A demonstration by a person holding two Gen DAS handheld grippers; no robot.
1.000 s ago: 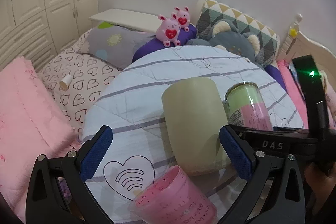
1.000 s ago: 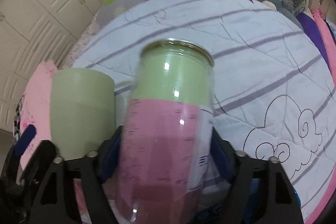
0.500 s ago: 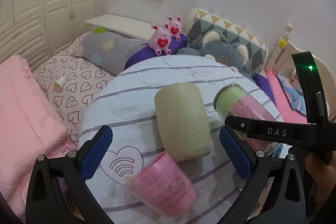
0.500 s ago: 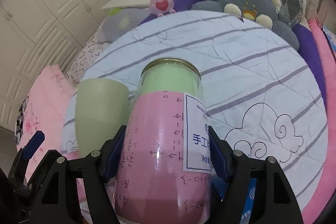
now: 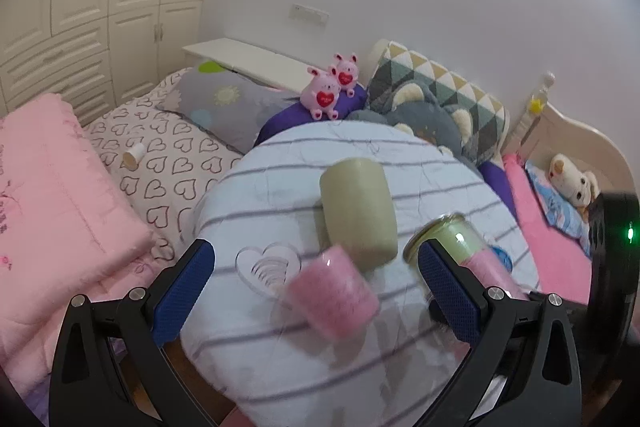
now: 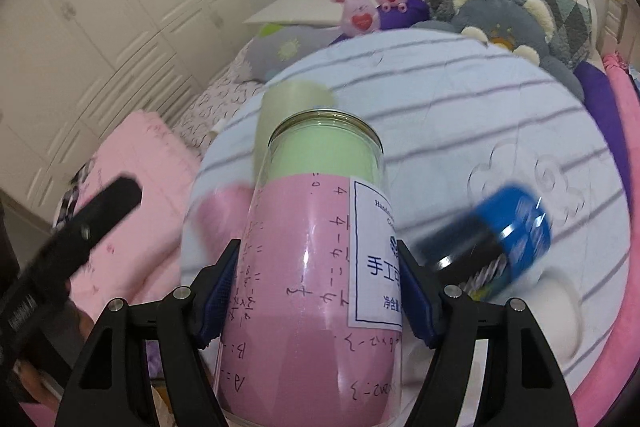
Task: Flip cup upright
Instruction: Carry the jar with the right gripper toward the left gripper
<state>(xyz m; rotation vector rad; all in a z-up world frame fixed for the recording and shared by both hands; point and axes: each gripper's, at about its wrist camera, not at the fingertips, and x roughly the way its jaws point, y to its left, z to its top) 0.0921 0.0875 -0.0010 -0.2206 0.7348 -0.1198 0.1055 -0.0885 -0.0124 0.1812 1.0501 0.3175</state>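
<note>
Right gripper [image 6: 318,291] is clamped on the glass cup [image 6: 316,267], blue pads pressed to both sides of its lower body. The cup is clear glass lined with pink paper below and green above, with a white label on the side. Its far end points away from the camera and up, over the round table [image 6: 500,99]. Can't tell from this view which end is the mouth.

In the left wrist view the same cup [image 5: 452,239] shows just right of centre, tilted, partly behind the left gripper's right pad.

Left gripper [image 5: 316,267] is wide open and holds nothing. It hangs above the near edge of the table [image 5: 420,163].

On the table, which has a striped white cloth:
- green cup [image 5: 358,211], mouth down, mid-table, just left of the glass cup
- pink cup [image 5: 332,291], motion-blurred, near the green cup on the camera side; pose unclear
- blue can [image 6: 508,231], blurred, right of the glass cup in the right wrist view

Behind the table: bed with a pink blanket [image 5: 52,203], pillows and two pink plush toys [image 5: 330,91].
</note>
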